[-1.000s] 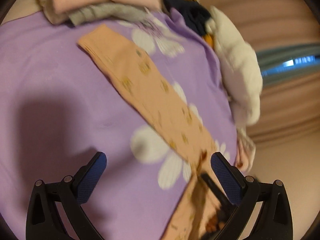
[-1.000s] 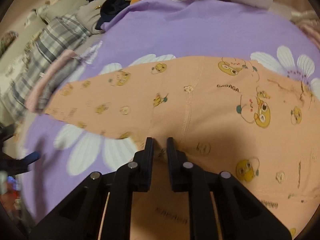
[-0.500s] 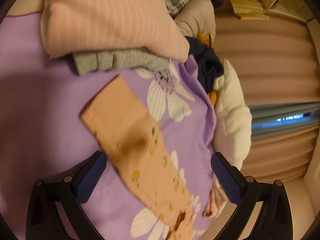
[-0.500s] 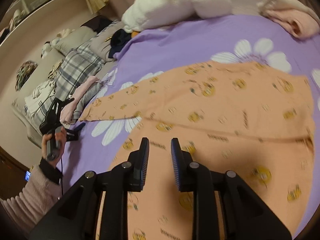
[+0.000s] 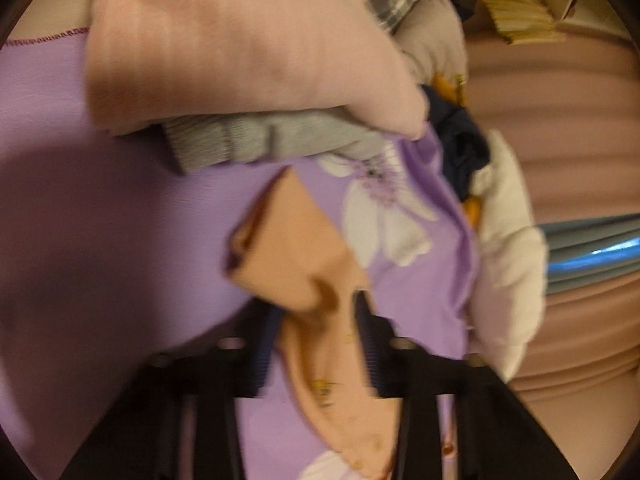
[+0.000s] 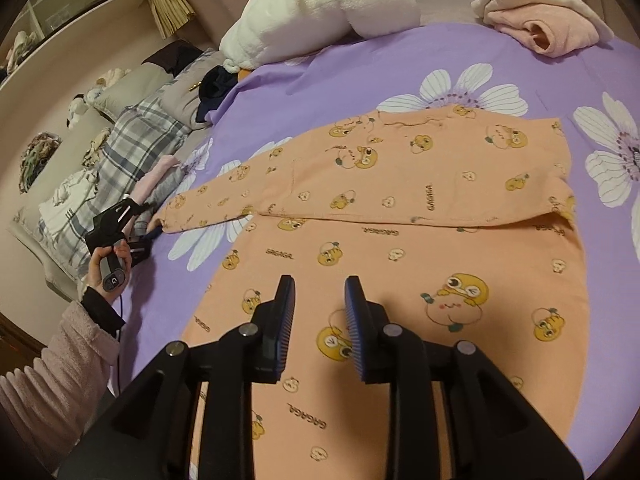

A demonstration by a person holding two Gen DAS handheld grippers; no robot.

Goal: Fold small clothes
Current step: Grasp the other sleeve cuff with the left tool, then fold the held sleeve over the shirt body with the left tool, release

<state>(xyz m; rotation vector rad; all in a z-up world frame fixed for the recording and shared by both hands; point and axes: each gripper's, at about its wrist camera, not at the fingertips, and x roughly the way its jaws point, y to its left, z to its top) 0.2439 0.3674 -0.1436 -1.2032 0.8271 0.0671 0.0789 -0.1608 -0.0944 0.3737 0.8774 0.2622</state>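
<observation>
An orange long-sleeved shirt point(image 6: 400, 240) with yellow cartoon prints lies flat on the purple flowered bedsheet point(image 6: 360, 76), folded across the chest. Its one sleeve point(image 5: 296, 264) stretches out to the left. My left gripper point(image 5: 316, 308) is closing on that sleeve near the cuff, and the cloth bunches between the pads. In the right wrist view the left gripper point(image 6: 150, 236) sits at the sleeve's far end, held by a hand point(image 6: 108, 264). My right gripper point(image 6: 318, 284) hovers above the shirt's lower body, its jaws opening a little with nothing between them.
A folded pink garment point(image 5: 240, 60) over a grey one point(image 5: 260, 144) lies just beyond the cuff. A white fluffy blanket point(image 6: 320, 12) and a crumpled pink top point(image 6: 548, 24) sit at the bed's far edge. Plaid bedding point(image 6: 132, 148) lies at the left.
My left gripper moved up to the sleeve end and went from wide open to closed on the cuff. My right gripper drew back from the shirt and its jaws parted slightly.
</observation>
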